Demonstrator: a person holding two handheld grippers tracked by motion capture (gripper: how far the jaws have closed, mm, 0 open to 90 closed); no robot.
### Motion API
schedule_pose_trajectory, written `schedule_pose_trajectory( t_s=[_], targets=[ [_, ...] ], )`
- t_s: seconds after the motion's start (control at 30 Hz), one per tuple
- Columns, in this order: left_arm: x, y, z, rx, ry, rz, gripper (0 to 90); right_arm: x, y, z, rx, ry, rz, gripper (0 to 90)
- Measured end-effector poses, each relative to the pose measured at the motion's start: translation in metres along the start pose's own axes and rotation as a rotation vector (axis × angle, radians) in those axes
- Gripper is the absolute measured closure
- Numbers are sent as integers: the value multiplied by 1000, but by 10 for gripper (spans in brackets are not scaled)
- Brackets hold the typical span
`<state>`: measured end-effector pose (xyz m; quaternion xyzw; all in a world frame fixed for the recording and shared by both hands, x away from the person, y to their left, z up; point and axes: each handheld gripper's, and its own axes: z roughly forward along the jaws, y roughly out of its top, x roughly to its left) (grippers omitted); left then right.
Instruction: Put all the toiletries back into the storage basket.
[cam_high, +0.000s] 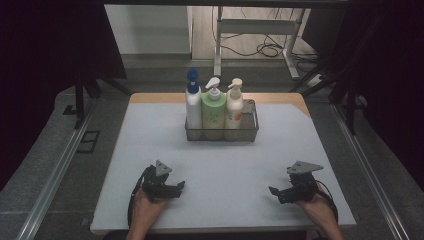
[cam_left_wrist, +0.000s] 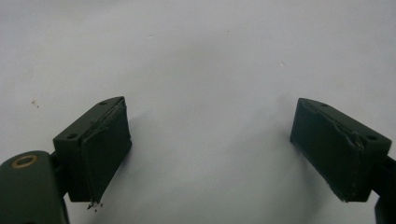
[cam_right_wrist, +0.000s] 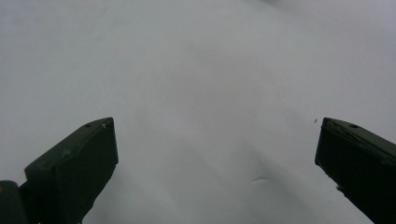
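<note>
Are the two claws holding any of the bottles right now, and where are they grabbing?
No. The left gripper and right gripper are both open and hold nothing. All three bottles stand in the wire basket.

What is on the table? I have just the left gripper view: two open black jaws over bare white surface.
Observer: A wire basket stands at the far middle of the table, holding three pump bottles.
Operator: Which bottles?
Observer: From the left, a white bottle with a blue pump, a green bottle and a cream bottle, all upright.
Operator: Where is the other gripper?
Observer: The right gripper rests near the table's near right edge, jaws wide apart, nothing between them.
</note>
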<state>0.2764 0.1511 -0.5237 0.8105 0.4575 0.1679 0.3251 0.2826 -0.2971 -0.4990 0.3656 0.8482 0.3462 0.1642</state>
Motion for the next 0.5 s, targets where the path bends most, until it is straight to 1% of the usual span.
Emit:
schedule_pose_trajectory(
  t_s=[0.1,0.2,0.23,0.27,0.3,0.5],
  targets=[
    [0,0,0,0,0,0,117,1,-6,6,15,4,0,0],
    [0,0,0,0,0,0,117,2,-13,14,48,11,0,0],
    [0,0,0,0,0,-1,117,1,-16,15,34,20,17,0],
    [0,0,0,0,0,0,117,0,-16,15,27,25,22,0],
    [0,0,0,0,0,-1,117,1,-16,15,30,14,14,0],
    [0,0,0,0,1,-2,118,1,-17,16,27,14,14,0]
  ],
)
